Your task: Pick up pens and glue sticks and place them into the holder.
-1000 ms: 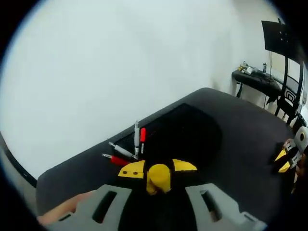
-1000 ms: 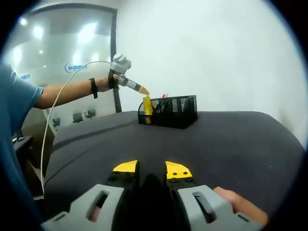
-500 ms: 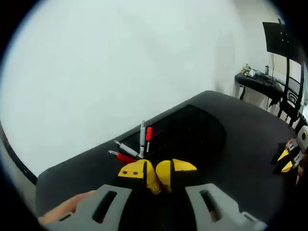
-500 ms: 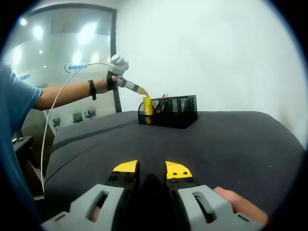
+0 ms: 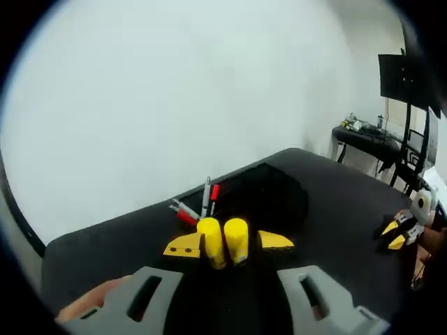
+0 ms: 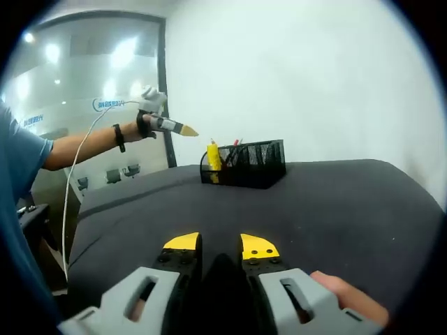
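Two yellow glue sticks (image 5: 225, 241) are seen standing upright, side by side, in the holder (image 6: 244, 163), a black mesh box set near the counter's far edge in the right gripper view. In the left gripper view they show between the left tongs' (image 5: 229, 243) yellow tips, which are spread with nothing pinched between them; whether the sticks are touched by the tips cannot be told. Behind the sticks, in the same holder, three or four pens (image 5: 199, 206) are counted: a silver one upright, one with a red cap beside it, and one or two leaning with red showing; the exact number is blurred.

The task is judged to be far along or finished: no pen or glue stick is seen lying on the dark counter (image 6: 300, 202) in either view, though the parts of the counter under and behind the grippers are hidden.

In the right gripper view the left tongs are seen held up in the air above and to the left of the holder, well apart from it, on an outstretched arm (image 6: 84, 143) with a wristband. The right tongs (image 6: 219, 246) are held low over the counter's near part, far from the holder, their tips spread with a narrow gap and nothing between them.
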`<state>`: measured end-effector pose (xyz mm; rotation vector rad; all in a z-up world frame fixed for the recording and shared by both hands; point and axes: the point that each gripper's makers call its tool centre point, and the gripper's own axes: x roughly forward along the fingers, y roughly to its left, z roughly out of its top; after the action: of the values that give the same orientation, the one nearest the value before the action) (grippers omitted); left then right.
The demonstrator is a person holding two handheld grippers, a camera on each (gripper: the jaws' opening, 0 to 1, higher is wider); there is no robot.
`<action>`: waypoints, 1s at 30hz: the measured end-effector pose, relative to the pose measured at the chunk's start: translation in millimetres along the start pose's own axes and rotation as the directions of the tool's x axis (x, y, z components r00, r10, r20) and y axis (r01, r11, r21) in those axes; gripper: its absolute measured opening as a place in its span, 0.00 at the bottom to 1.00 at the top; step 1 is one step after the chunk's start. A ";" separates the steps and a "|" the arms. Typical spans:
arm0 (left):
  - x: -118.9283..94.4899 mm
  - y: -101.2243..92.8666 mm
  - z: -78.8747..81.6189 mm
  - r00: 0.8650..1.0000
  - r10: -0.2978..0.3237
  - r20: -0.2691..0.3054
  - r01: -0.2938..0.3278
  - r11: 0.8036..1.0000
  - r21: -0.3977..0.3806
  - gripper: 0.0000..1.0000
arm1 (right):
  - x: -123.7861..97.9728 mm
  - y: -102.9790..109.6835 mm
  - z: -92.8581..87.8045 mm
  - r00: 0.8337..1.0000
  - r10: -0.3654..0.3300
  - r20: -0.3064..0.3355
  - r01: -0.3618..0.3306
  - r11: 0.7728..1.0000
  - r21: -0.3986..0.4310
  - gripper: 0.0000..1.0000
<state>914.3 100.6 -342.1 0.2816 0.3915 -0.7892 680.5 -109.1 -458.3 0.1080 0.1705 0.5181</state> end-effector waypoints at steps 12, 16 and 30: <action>-70.9 -14.9 -22.0 0.988 -0.046 0.145 0.054 0.997 -0.050 0.44 | 2.5 -8.7 2.0 0.998 -0.055 0.010 0.056 0.998 -0.042 0.33; -88.2 -30.4 -35.8 0.982 -0.083 0.170 0.094 0.994 -0.059 0.56 | 2.9 -8.7 0.9 0.998 -0.067 0.002 0.067 0.996 -0.053 0.36; -114.4 -59.7 -80.5 0.977 -0.112 0.180 0.123 0.991 -0.053 0.81 | 4.0 -12.5 2.2 0.997 -0.082 0.006 0.082 0.995 -0.058 0.48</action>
<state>778.6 163.6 -369.3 0.1279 0.2671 -0.9087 690.4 -118.0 -458.5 0.0453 0.1554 0.4406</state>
